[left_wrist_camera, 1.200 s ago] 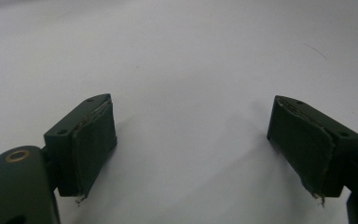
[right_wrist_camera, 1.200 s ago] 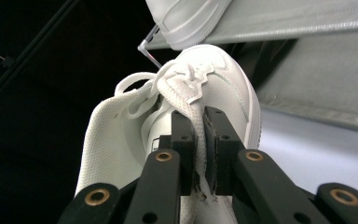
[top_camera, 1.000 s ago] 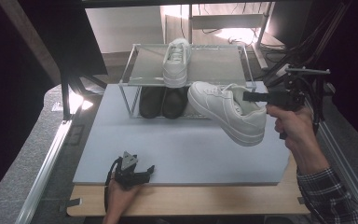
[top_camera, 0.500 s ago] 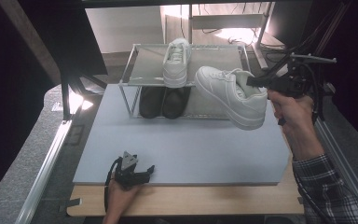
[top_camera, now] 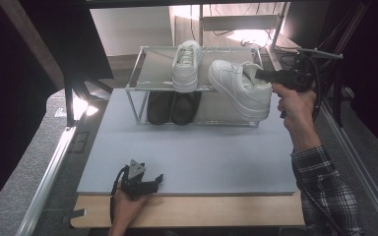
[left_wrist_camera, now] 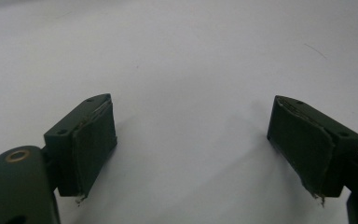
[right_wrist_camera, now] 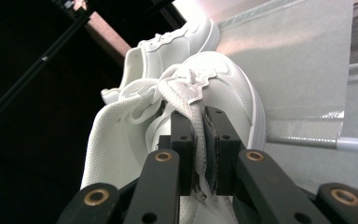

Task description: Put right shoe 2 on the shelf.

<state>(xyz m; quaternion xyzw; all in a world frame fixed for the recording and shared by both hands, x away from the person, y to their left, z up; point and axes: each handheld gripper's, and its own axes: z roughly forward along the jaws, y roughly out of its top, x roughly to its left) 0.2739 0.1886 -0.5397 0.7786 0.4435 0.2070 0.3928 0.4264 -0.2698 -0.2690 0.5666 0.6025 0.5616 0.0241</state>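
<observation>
My right gripper [top_camera: 265,76] is shut on the tongue of a white sneaker [top_camera: 240,88] and holds it in the air at the right end of a two-level rack [top_camera: 142,59]. In the right gripper view the jaws pinch the sneaker's tongue [right_wrist_camera: 200,126] at my right gripper [right_wrist_camera: 203,154], toe pointing away. A second white sneaker [top_camera: 186,66] stands on the rack's top shelf and shows behind the held one as the far sneaker [right_wrist_camera: 168,46]. My left gripper [top_camera: 142,184] rests open on the blue-grey mat [top_camera: 202,152] near the front edge; its fingers [left_wrist_camera: 93,140] stand wide over bare mat.
A pair of black shoes [top_camera: 172,105] sits on the rack's lower level. The mat lies on a wooden table [top_camera: 202,211]. Metal rails run along the left side [top_camera: 49,172] and right side [top_camera: 359,162]. Cables and dark frame parts crowd the back right.
My right gripper has carried the white sneaker up and back toward the rack's top shelf, and the sneaker has turned more level. My left gripper has stayed in place.
</observation>
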